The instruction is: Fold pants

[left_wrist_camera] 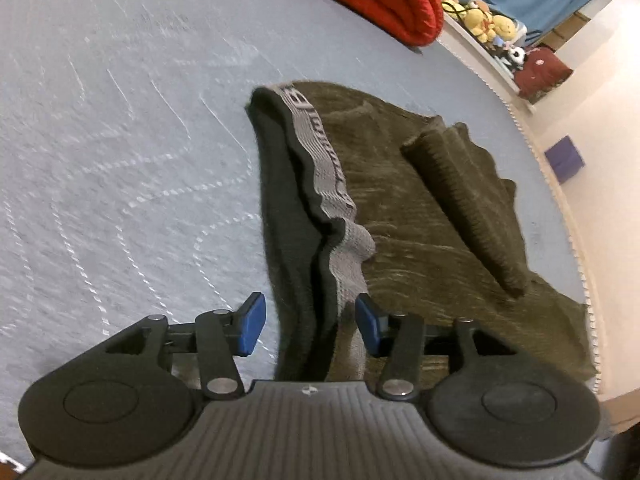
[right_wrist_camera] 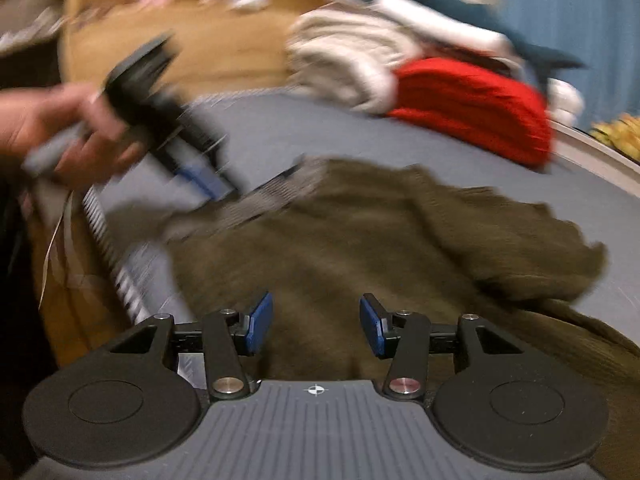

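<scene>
Both sets of jaws stand parted and hold nothing: the left gripper (left_wrist_camera: 310,326) straddles the grey waistband (left_wrist_camera: 320,168), the right gripper (right_wrist_camera: 316,326) hovers over the olive pants (right_wrist_camera: 360,248) on the blue-grey mattress (left_wrist_camera: 120,140). One cuffed leg (left_wrist_camera: 464,200) lies across at two o'clock. Seemingly between folds; next comes pinching the waistband. Motion blur smears the left hand (right_wrist_camera: 60,128) and the red bedding (right_wrist_camera: 472,108) at twelve o'clock.

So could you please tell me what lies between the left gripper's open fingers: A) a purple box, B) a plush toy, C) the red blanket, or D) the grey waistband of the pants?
D: the left gripper is open over the pants, with the grey waistband running between its fingers.
</scene>
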### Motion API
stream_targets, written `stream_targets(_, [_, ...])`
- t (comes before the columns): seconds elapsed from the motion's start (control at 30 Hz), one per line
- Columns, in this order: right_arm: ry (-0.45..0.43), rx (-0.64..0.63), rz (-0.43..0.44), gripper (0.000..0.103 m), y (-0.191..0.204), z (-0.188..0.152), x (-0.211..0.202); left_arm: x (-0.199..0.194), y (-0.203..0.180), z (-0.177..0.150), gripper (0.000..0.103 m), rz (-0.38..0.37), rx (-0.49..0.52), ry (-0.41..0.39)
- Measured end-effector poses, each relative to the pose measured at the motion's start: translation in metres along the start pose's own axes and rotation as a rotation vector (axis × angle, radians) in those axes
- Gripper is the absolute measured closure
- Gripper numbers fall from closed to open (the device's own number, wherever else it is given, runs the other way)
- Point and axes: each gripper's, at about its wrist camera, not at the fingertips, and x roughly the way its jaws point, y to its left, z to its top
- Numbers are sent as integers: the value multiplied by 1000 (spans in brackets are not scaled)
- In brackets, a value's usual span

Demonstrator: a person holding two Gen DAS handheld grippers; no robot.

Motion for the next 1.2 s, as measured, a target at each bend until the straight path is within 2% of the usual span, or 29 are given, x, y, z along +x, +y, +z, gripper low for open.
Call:
stream_targets(0.13, [57,-50,53,52,14,-6,13,16,-4,-3,41,-11,45,23])
stream_targets(0.2, [76,-75,83,48,17,-9,18,25,-8,-5,41,-22,55,43])
stream_targets(0.3, [93,-144,93,47,28,-14,21,39,-19,-11,44,18,118,68])
stream_targets(0.33, [88,-146,95,49,29,-14,20,41,-24,-13,54,38,157,64])
stream_targets(0.37, [85,-143,108,59,30,-12,19,41,-28,-14,63,50,192,63])
stream_targets(0.4, [85,-145,115,69,30,-10,19,43,-31,-15,68,50,204,66])
stream_targets(0.43, [84,-155,116,71,32,-10,20,42,-34,-16,74,59,219,61])
stream_targets(0.5, [77,-202,123,80,39,-7,18,38,-37,-16,80,70,247,52])
stream_targets(0.53, [73,-225,126,82,41,-6,17,33,-39,-16,82,79,254,38])
stream_targets(0.67, [46,-256,179,85,55,4,17,9,-34,-11,84,99,213,-12])
stream_targets(0.77, [71,-321,144,84,74,3,25,7,-33,-14,85,156,223,4])
stream_targets(0.8, [90,-338,133,83,78,1,29,10,-34,-16,84,191,233,19])
stream_targets(0.87, [92,-349,125,78,80,3,29,10,-39,-17,74,214,250,17])
stream_targets(0.93, [98,-302,140,76,72,10,25,1,-51,-19,59,284,300,-52])
stream_targets(1.0, [61,-240,152,66,57,19,12,-7,-67,-21,56,329,376,-137])
stream_targets(1.07, [-4,-146,143,55,32,27,-3,-13,-82,-22,56,298,418,-190])
stream_targets(1.13, [-50,-23,123,55,1,31,-15,-12,-100,-24,56,225,451,-207])
stream_targets(1.2, [-91,147,68,55,-40,33,-25,-3,-120,-27,56,179,509,-196])
